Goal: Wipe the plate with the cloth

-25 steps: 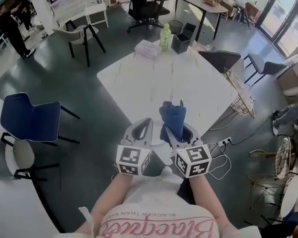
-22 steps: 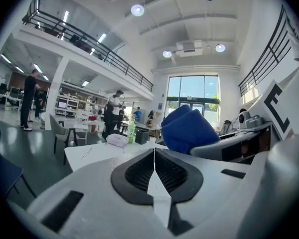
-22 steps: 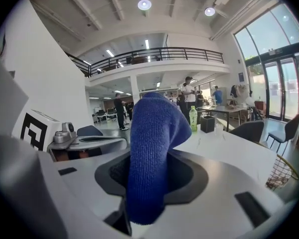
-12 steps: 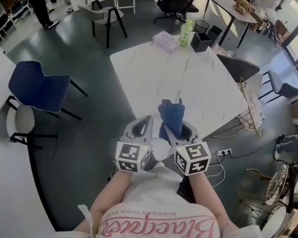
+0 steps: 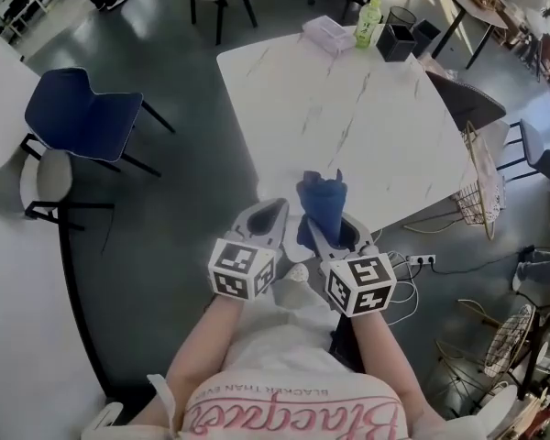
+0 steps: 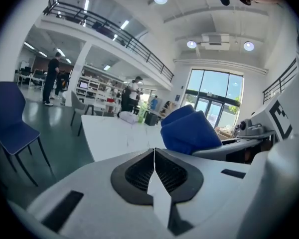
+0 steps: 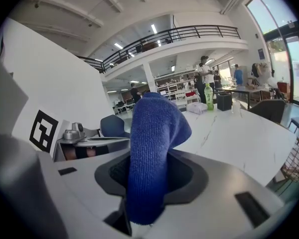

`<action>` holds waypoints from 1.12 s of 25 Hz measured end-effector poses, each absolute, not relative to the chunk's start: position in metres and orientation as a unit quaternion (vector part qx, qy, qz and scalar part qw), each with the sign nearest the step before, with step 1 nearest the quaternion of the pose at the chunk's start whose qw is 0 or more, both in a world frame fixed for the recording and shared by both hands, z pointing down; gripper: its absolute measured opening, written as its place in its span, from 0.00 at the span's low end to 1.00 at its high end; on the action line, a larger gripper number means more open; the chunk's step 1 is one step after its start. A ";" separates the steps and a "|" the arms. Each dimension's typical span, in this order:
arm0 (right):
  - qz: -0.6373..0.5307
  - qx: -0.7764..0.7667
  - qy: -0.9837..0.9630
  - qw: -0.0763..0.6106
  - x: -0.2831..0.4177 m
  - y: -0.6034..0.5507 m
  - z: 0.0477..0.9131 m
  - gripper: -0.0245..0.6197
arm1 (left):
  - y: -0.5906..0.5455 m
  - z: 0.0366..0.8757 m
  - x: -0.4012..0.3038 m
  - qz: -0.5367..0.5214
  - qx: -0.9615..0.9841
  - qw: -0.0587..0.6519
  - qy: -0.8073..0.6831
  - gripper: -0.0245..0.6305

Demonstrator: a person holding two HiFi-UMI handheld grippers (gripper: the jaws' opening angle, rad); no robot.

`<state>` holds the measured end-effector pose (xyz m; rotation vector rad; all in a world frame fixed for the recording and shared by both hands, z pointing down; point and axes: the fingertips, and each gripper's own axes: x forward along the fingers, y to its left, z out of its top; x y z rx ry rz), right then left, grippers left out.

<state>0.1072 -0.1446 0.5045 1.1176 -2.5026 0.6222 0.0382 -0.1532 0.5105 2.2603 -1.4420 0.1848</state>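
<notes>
A blue cloth [image 5: 321, 202] sticks up out of my right gripper [image 5: 330, 236], whose jaws are shut on it; in the right gripper view the cloth [image 7: 152, 153] fills the gap between the pads. My left gripper [image 5: 275, 207] is just to its left, shut and empty, and its jaws meet in a thin line [image 6: 154, 152]. Both hang side by side over the near corner of the white marble table [image 5: 367, 117]. From the left gripper view the cloth [image 6: 189, 131] shows to the right. No plate can be seen in any view.
A green bottle [image 5: 370, 10], a white packet [image 5: 328, 33] and black containers [image 5: 412, 37] stand at the table's far end. A blue chair [image 5: 82, 113] is on the left, a dark chair [image 5: 467, 99] and a wire basket [image 5: 484, 191] on the right. Cables [image 5: 422, 262] lie on the floor.
Both grippers have sunk a little, still side by side. The view has shifted so the table's near corner now lies just ahead of them. The cloth stays in the right gripper.
</notes>
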 end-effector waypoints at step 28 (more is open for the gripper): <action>0.248 0.409 -0.850 0.217 0.110 -0.146 0.565 0.26 | -0.153 0.633 -0.018 0.099 0.769 0.397 -0.491 0.32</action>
